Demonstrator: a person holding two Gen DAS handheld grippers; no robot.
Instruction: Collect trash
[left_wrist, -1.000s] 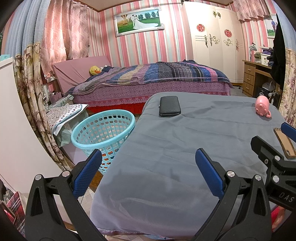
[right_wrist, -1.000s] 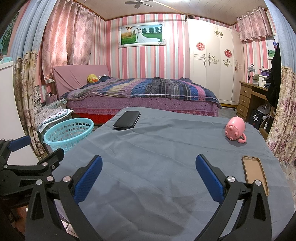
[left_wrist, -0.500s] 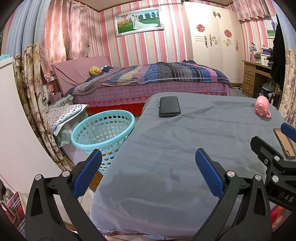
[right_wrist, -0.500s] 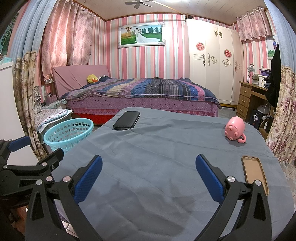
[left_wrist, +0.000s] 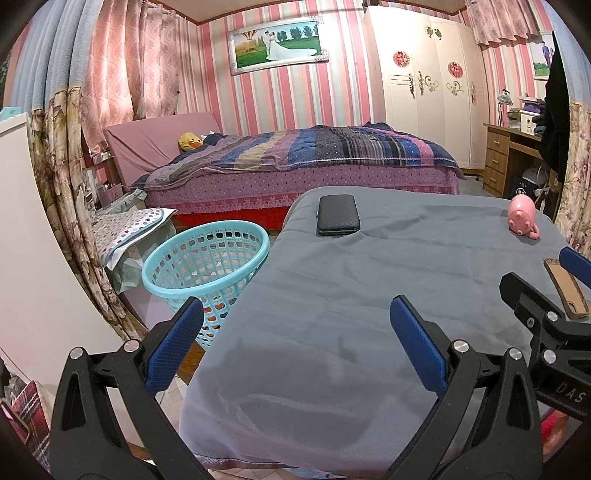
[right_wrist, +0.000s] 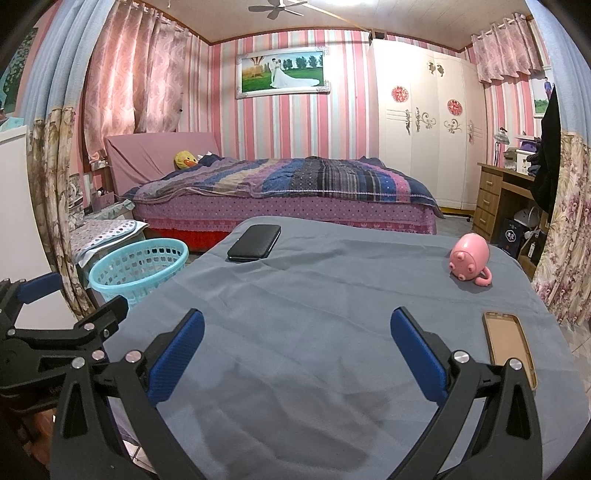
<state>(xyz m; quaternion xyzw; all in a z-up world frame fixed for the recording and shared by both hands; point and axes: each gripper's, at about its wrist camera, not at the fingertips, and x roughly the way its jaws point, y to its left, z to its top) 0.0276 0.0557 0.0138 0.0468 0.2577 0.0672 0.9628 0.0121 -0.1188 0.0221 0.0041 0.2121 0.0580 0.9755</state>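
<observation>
Lay flat on the grey cloth-covered table (right_wrist: 314, 332): a black textured rectangular wallet case (right_wrist: 254, 243) at the far left corner, long axis running away from the cameras and slanted slightly rightward in the right wrist view; a tan, open-faced phone case (right_wrist: 509, 347) near the right edge, long axis also running front to back; a pink pig-shaped mug (right_wrist: 469, 260) on its side at the far right, face turned toward the cameras, handle resting on the cloth.

Stood on the floor just beside the table's left edge: a turquoise perforated plastic basket (left_wrist: 207, 267), upright, mouth up.

Held low over the near edge of the table, side by side and level, both pointed across it toward the bed (right_wrist: 280, 192): the left gripper (left_wrist: 295, 343) and the right gripper (right_wrist: 297, 345). Spread wide on each, blue-padded fingers (right_wrist: 177, 354) well apart, nothing between them, nothing touched.
</observation>
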